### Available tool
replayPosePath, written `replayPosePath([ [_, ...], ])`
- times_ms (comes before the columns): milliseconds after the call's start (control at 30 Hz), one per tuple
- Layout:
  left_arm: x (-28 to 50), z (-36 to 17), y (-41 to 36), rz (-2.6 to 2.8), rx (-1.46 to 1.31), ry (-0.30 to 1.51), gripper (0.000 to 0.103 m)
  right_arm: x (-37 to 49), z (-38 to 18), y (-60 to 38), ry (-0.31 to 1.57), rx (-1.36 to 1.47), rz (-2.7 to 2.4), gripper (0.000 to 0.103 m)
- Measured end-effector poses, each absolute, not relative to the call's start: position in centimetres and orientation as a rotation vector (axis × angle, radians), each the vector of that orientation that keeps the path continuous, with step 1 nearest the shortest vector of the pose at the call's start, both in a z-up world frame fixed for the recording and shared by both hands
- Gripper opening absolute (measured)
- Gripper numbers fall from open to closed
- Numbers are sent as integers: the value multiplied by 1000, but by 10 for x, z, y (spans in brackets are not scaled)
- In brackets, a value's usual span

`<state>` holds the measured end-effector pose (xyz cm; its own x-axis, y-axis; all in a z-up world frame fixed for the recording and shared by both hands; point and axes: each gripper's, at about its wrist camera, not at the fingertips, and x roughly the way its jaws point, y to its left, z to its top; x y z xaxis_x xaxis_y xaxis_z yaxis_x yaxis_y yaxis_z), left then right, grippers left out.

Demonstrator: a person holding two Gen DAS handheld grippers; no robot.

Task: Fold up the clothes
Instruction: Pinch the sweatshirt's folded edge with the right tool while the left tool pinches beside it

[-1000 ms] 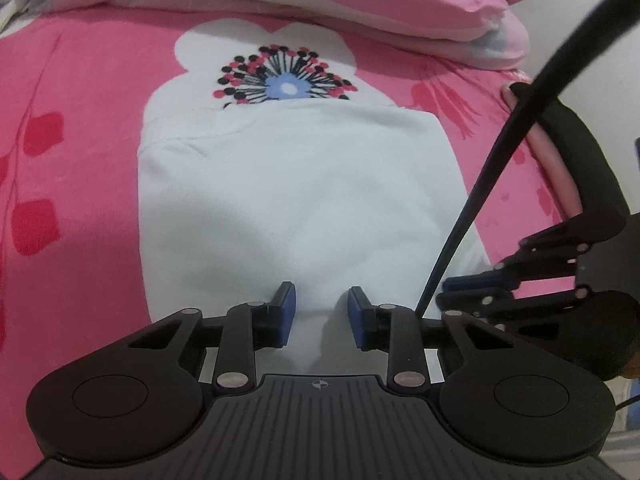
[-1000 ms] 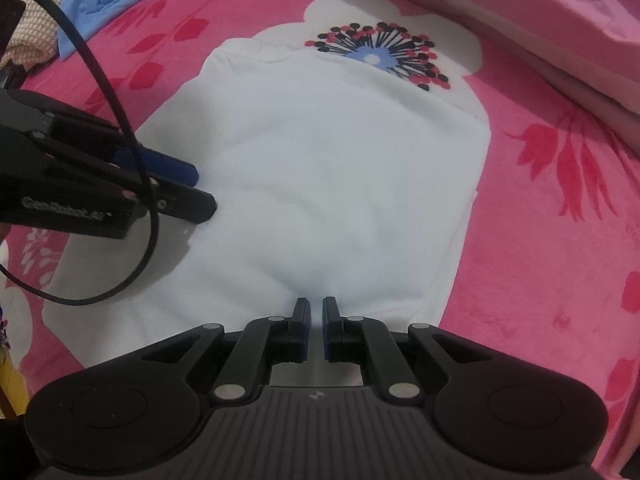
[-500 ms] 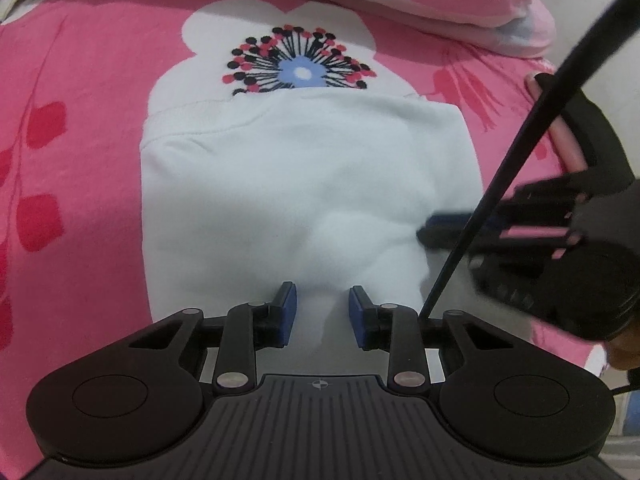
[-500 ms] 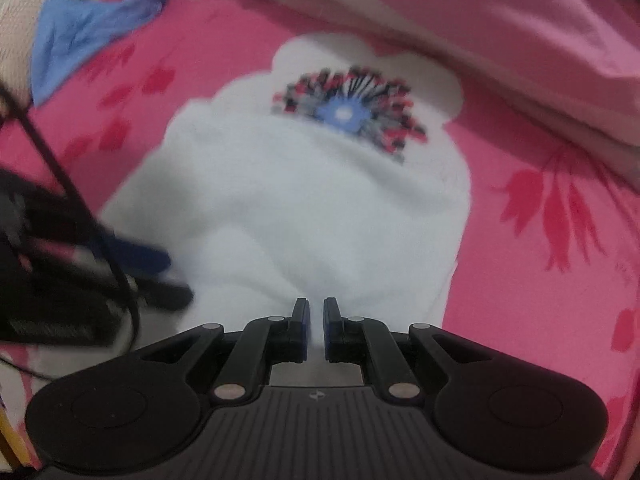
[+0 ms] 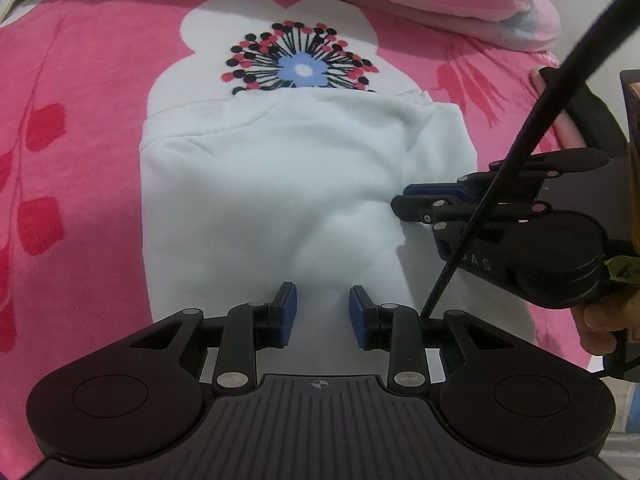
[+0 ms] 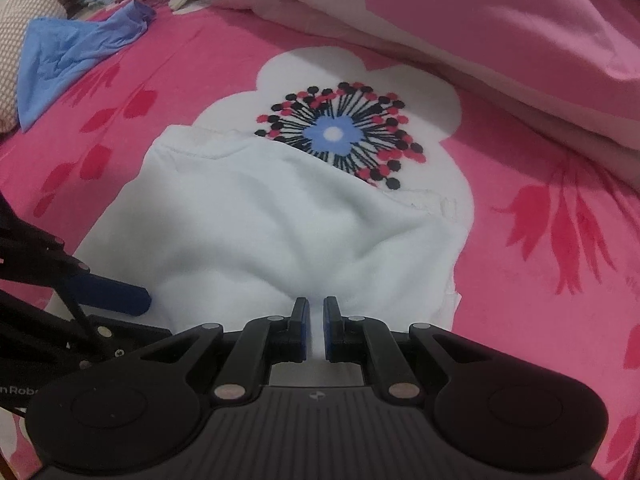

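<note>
A white garment [image 5: 256, 184] lies on the pink flowered bedspread [image 5: 80, 92], its far hem against the printed blue and black flower. Its near part is bunched into a ridge that runs up into my left gripper [image 5: 322, 312], whose blue pads stand a little apart with a thick fold of cloth filling the gap. My right gripper [image 6: 316, 322] is almost fully closed on a thin white edge of the same garment [image 6: 280, 224]. In the left wrist view the right gripper [image 5: 412, 202] comes in from the right and pinches the garment's right side.
Pink pillows [image 6: 500, 20] are stacked along the far side of the bed. A blue cloth [image 6: 76, 48] and other laundry lie at the far left. A black cable [image 5: 520, 152] slants across the right of the left wrist view. A hand [image 5: 600, 320] grips the right gripper's handle.
The right gripper has moved in over the garment's right side. The flat cloth has bunched into folds and ridges, and its near part has drawn toward the far hem.
</note>
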<state>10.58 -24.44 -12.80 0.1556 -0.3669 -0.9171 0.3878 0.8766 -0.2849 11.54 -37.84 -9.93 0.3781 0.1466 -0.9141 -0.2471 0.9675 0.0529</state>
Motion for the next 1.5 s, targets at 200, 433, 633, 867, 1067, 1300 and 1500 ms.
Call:
replayPosePath([
  [200, 106, -129, -246, -543, 26, 1305, 31, 114, -100, -380, 1150, -87, 252, 7],
  [433, 104, -130, -246, -544, 26, 1300, 31, 114, -101, -382, 1151, -65, 251, 7],
  [633, 97, -121, -237, -542, 26, 1194, 31, 114, -102, -384, 1146, -50, 251, 7],
  [867, 88, -105, -195, -432, -29, 1019, 31, 114, -103, -388, 1143, -25, 257, 7],
  [1067, 102, -122, -169, -368, -110, 1064, 33, 114, -103, -391, 1146, -4, 264, 7],
  [1300, 105, -140, -154, -366, -221, 1097, 36, 117, -103, -395, 1156, 16, 279, 7],
  [1500, 108, -146, -142, -404, -345, 1106, 47, 119, -103, -396, 1168, 24, 288, 7],
])
